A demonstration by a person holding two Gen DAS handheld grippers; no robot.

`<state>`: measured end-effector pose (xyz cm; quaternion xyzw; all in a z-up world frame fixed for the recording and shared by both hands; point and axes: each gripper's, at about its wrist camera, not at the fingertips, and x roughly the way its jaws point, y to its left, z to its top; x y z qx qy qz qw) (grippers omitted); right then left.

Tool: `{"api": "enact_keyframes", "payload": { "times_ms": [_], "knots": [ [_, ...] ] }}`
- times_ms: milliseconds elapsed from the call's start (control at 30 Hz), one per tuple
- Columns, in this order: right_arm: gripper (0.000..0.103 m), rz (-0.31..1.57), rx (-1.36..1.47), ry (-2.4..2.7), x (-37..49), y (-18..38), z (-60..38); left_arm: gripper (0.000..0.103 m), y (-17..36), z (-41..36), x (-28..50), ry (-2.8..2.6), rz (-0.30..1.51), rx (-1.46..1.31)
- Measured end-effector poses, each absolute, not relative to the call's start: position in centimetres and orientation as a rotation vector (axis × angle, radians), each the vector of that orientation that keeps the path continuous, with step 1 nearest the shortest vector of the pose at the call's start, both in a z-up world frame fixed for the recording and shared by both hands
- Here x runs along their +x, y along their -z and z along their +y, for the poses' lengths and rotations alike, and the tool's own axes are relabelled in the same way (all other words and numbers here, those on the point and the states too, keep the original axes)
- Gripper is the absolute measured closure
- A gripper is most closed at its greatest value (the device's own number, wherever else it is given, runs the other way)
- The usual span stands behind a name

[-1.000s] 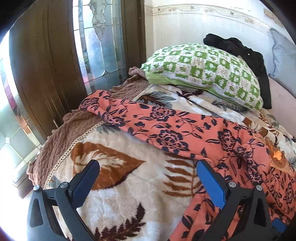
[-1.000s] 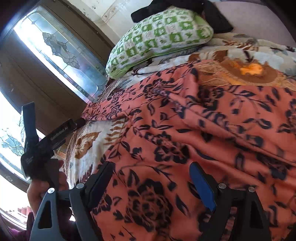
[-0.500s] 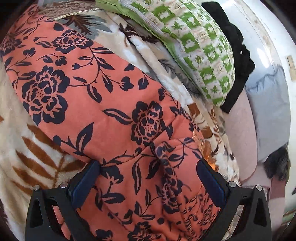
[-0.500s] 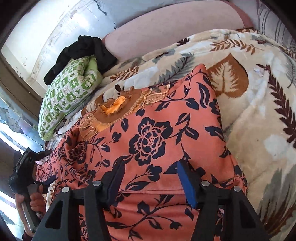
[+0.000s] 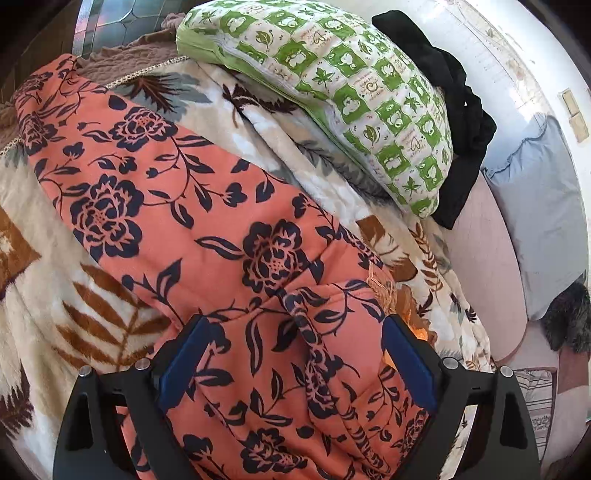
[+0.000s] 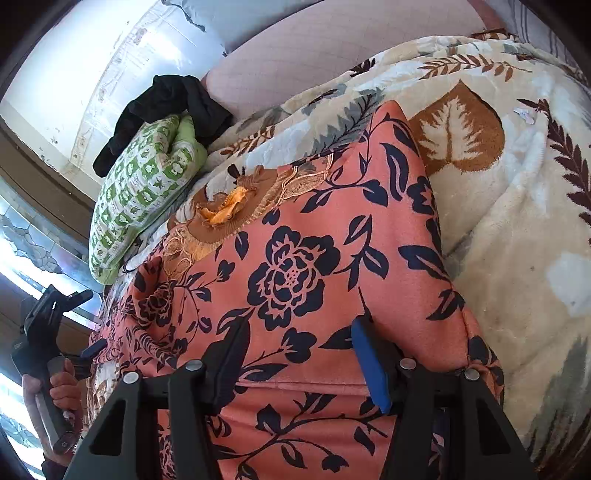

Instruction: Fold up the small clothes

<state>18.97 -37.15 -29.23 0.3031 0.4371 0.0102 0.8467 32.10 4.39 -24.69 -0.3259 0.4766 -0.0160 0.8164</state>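
Since half a second back, the left camera has pulled up and away a bit: the green-and-white checked pillow (image 5: 332,99) now fills the top middle of its frame instead of being jammed into the upper right, and a strip of stained-glass window (image 5: 122,22) shows again in the upper left. The right view has crept in closer over the cloth, otherwise much the same.

The salmon-orange garment with a dark navy flower print (image 5: 207,236) runs diagonally from the upper left of the left wrist frame to the bottom centre, lying on the cream fleece blanket with brown leaf patterns (image 5: 74,314). The left gripper (image 5: 295,354) is spread wide, blue pads either side of a bunched ridge of the fabric; can't tell if the pads actually touch it.

In the right wrist frame the garment fills the centre and bottom, with its embroidered brown-and-orange neckline (image 6: 229,206) up at centre left. The right gripper (image 6: 299,354) is also parted, fingers pressed against or just over a folded edge of the cloth, nothing pinched that I can see. The left gripper shows at the far left edge, held in a hand (image 6: 62,387).

A black garment (image 5: 450,122) is draped behind the pillow, against a pale pink mattress edge (image 6: 332,55).
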Motion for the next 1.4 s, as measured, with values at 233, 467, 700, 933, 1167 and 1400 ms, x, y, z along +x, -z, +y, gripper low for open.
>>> {"api": "enact_keyframes", "payload": {
  "times_ms": [233,467,700,933,1167,1400],
  "knots": [
    [0.042,0.915,0.595,-0.03,19.0,29.2,-36.8,0.007,24.8,3.8,32.1,-0.056,0.977,-0.63],
    [0.041,0.903,0.592,-0.022,19.0,29.2,-36.7,0.007,27.1,0.9,33.2,0.083,1.05,-0.559],
    [0.041,0.915,0.641,-0.044,18.6,29.1,-37.4,0.042,29.3,-1.2,36.3,0.107,1.118,-0.603],
    [0.042,0.947,0.653,-0.041,18.2,28.7,-37.8,0.098,26.9,-0.5,35.4,0.128,1.054,-0.505],
    [0.042,0.844,0.716,0.007,16.6,27.8,-40.4,0.057,24.5,2.3,28.9,-0.016,0.951,-0.254],
    [0.042,0.886,0.49,0.04,17.2,25.4,-37.2,0.045,23.5,6.5,23.5,-0.165,0.941,-0.276]
  ]
}}
